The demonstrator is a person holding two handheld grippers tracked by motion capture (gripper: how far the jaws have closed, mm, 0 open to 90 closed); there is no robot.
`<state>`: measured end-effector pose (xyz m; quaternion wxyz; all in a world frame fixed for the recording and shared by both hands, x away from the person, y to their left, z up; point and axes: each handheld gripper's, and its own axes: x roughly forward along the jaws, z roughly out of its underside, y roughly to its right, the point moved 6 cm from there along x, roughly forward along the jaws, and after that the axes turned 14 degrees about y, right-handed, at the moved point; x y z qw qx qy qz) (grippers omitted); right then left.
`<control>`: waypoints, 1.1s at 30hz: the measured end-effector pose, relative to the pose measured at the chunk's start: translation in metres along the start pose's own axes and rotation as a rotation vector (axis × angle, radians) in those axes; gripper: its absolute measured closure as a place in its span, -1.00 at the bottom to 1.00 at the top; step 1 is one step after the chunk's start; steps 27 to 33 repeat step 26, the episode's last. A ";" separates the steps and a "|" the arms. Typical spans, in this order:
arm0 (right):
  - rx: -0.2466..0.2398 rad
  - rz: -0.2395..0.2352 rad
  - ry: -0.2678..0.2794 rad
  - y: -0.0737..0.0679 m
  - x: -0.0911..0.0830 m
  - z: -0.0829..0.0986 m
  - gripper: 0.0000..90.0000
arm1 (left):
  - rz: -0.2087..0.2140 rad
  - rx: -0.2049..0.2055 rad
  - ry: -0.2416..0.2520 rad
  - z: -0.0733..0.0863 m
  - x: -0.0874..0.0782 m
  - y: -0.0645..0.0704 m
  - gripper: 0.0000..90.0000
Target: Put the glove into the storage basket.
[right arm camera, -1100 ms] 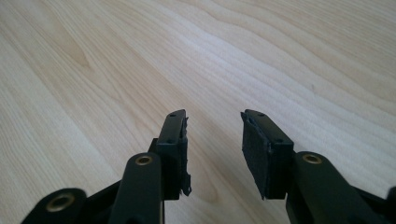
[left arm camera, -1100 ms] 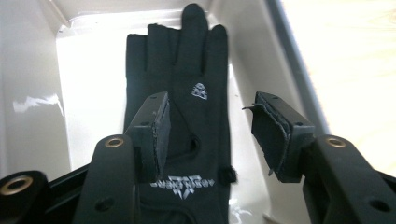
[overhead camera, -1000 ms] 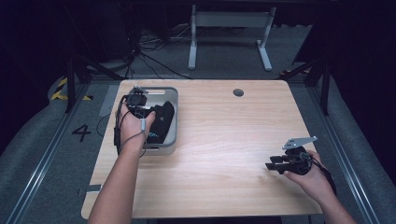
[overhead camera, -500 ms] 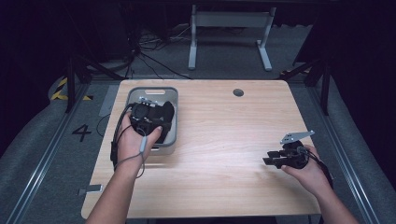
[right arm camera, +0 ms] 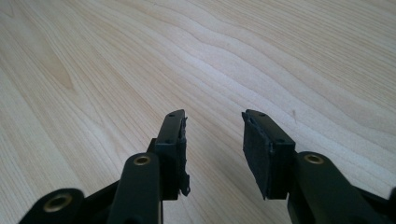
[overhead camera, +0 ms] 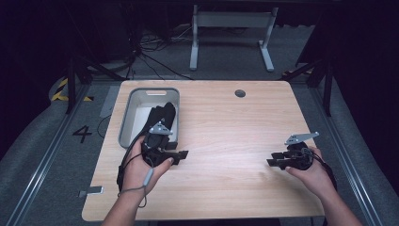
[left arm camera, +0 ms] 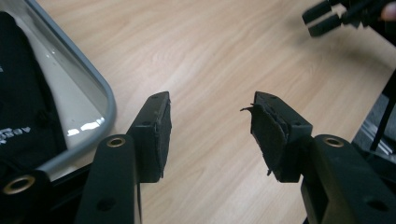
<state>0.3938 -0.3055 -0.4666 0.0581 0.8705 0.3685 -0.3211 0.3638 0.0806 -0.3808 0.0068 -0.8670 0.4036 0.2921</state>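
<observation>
One wooden table (overhead camera: 221, 141) under both grippers | grey bin (overhead camera: 131, 117) at its left, black cloth (overhead camera: 162, 117) lying inside | left gripper (overhead camera: 181, 155) just outside bin's near corner, jaws apart, empty | right gripper (overhead camera: 275, 160) well apart at right, jaws apart, empty

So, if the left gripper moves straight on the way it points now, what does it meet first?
Bare table at first. The left gripper is open and points across the wood toward the right gripper farther off, which is probably the first thing in line, though depth is unclear.
</observation>
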 end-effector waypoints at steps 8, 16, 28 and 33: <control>0.018 0.005 0.005 0.002 -0.003 0.003 0.34 | 0.021 0.016 -0.070 0.027 0.005 0.006 0.06; 0.023 0.012 0.007 0.006 -0.005 0.007 0.33 | 0.040 0.011 -0.164 0.044 0.011 0.004 -0.01; 0.023 0.007 0.012 0.004 -0.002 0.005 0.33 | 0.049 0.071 -0.185 0.055 0.013 0.005 -0.03; 0.023 0.007 0.012 0.004 -0.002 0.005 0.33 | 0.049 0.071 -0.185 0.055 0.013 0.005 -0.03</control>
